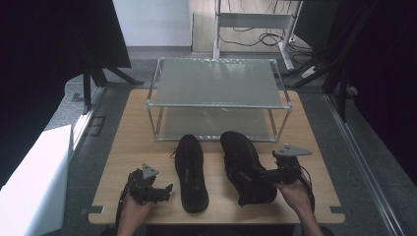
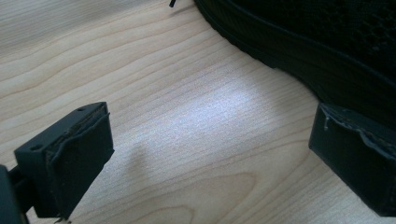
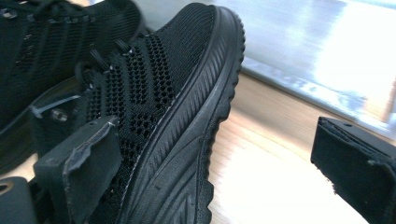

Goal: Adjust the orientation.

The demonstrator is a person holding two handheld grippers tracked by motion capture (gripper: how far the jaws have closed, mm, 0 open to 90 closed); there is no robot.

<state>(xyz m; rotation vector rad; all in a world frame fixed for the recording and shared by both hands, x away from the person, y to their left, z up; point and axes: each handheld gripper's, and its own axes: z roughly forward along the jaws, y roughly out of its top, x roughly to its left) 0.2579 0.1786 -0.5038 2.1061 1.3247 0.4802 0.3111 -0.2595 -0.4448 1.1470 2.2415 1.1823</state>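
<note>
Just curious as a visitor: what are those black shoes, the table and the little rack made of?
Right shoe: seemingly knit mesh upper with open holes, matte ribbed rubbery sole. Table: pale wood or wood-look laminate, grain lines showing, slight sheen. Rack: likely metal tubes, its frosted shelves perhaps glass or plastic.

Both forearms come in from the bottom of the high view. The left hand (image 1: 132, 209) holds the left gripper (image 1: 162, 191) low, its fingers (image 2: 79, 158) spread wide apart (nothing between them). The right hand (image 1: 293, 191) holds the right gripper (image 1: 265, 174) pointing toward the left, its fingers (image 3: 88, 172) also wide apart.
</note>
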